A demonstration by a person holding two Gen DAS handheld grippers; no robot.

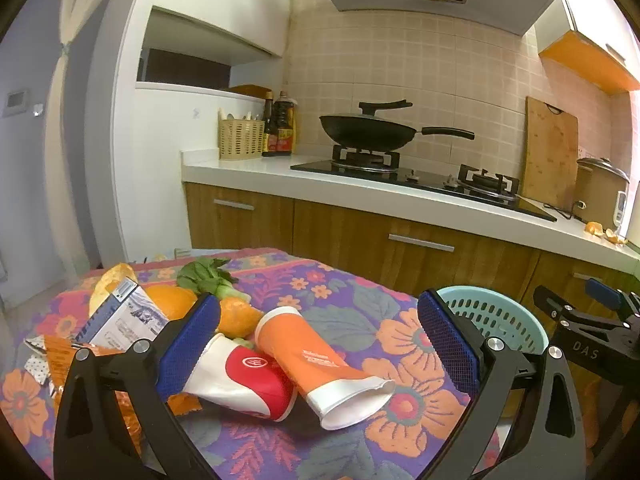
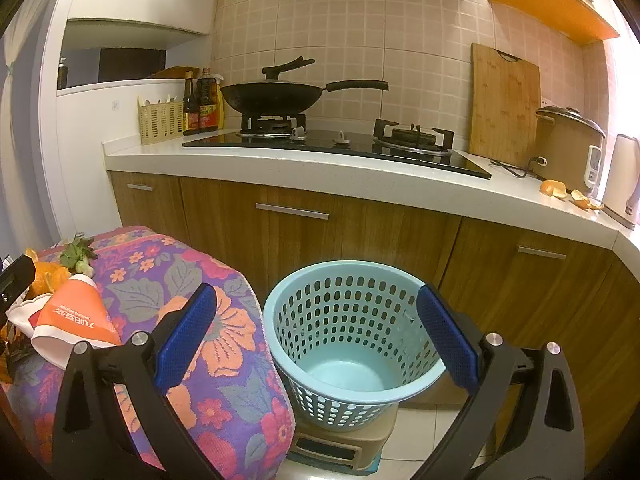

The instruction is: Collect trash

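Note:
On the floral tablecloth (image 1: 352, 320) lie an orange paper cup (image 1: 316, 360) and a red-and-white paper cup (image 1: 244, 380), both on their sides and touching. My left gripper (image 1: 320, 344) hangs open above them, pads wide apart and touching neither. Behind the cups are orange peels (image 1: 236, 316), a leafy green stalk (image 1: 212, 276), a small printed carton (image 1: 124, 320) and crumpled wrappers (image 1: 60, 364). My right gripper (image 2: 316, 336) stands open over the light blue perforated basket (image 2: 348, 332), which holds nothing visible. The orange cup (image 2: 80, 312) shows at that view's left edge.
The basket (image 1: 492, 316) sits on a tan stool (image 2: 344, 440) on the tiled floor, right of the table. Behind runs a white counter (image 2: 360, 176) with a wok (image 2: 276, 96) on a gas hob, bottles, a cutting board, a rice cooker and more orange peel (image 2: 568, 194).

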